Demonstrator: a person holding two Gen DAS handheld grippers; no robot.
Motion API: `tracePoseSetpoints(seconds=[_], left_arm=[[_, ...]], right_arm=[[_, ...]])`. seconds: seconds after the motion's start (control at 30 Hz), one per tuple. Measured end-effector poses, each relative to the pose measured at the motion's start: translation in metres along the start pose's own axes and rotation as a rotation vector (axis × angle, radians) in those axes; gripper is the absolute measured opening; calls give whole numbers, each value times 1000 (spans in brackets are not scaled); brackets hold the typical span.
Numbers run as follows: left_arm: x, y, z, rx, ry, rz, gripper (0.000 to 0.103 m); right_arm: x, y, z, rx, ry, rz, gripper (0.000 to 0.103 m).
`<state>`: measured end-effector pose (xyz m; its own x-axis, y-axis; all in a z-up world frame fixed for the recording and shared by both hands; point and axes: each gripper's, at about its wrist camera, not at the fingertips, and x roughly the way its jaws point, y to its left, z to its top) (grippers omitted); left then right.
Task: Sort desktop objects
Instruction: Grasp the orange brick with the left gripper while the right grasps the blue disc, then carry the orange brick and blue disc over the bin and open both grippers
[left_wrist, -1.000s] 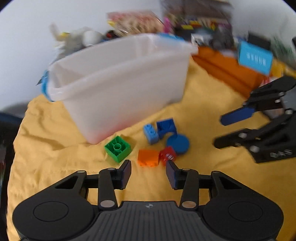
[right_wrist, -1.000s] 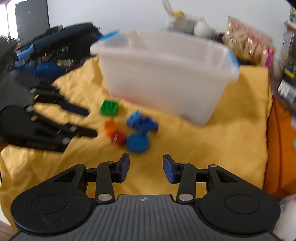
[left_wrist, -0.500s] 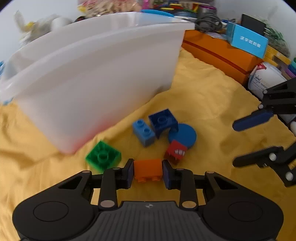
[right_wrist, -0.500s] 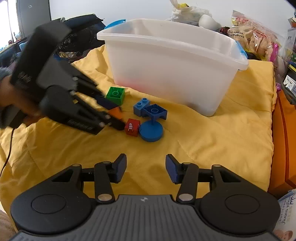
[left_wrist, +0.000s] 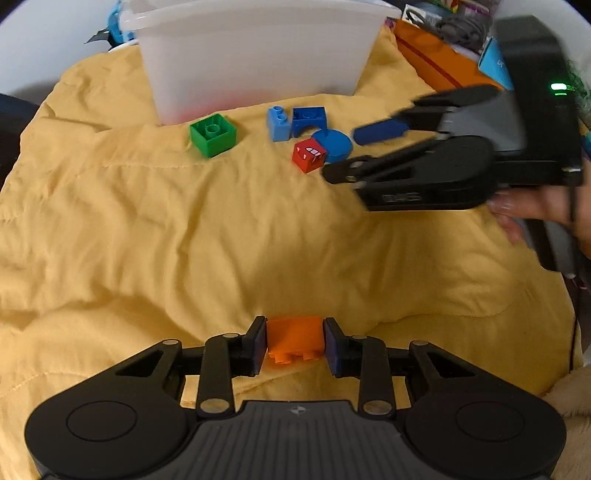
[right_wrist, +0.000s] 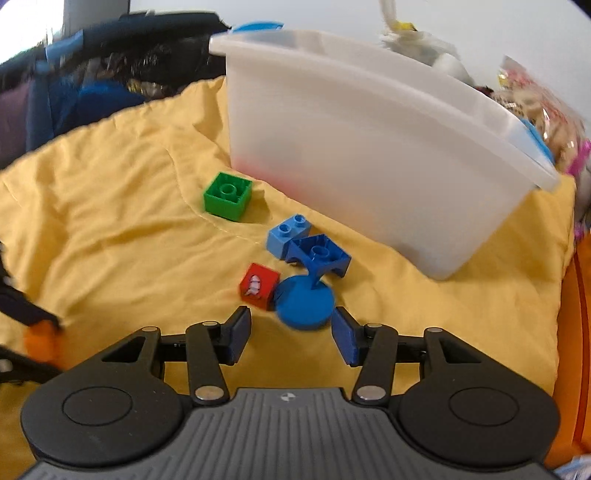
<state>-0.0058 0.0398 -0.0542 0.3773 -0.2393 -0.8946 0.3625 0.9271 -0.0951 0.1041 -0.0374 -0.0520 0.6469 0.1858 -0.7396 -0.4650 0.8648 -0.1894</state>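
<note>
Left tongs clamp orange brick; right tongs gape near disc — carry brick level over bin before releasing.

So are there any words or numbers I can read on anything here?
None can be read.
Right gripper: raised lettering on its black side, too blurred.
Blue box: white marks, mostly hidden.
Red block: only a white picture, no letters.
Left gripper: a small logo, no words.
</note>
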Motion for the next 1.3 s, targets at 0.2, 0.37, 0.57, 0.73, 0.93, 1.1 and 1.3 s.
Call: tracePoseSetpoints(seconds=[0.2,0.37,0.57,0.73,0.93,1.1,1.3], left_arm=[[15,6,34,-38,-29,-11,46],[13,18,37,-113,-97,-79,46],[-29,22,7,-91,-174,-114,53],[-21,-3,-9,76,-139,-71,52],[-3,-13,-7,142,-68,-7,38],[7,-22,9,164,-95,37,36],[18,-27,29,170,-126,22,32]], right_arm=[[11,-11,9,41,6,29,43],[-17,-20,-11,129,31,75,43],[-54,-14,-48,150,72,127,43],[-56,-7,-58,151,80,113,43],[-56,-1,-59,138,78,95,43],[-57,0,-61,131,77,90,43],[-58,2,-62,134,72,82,44]])
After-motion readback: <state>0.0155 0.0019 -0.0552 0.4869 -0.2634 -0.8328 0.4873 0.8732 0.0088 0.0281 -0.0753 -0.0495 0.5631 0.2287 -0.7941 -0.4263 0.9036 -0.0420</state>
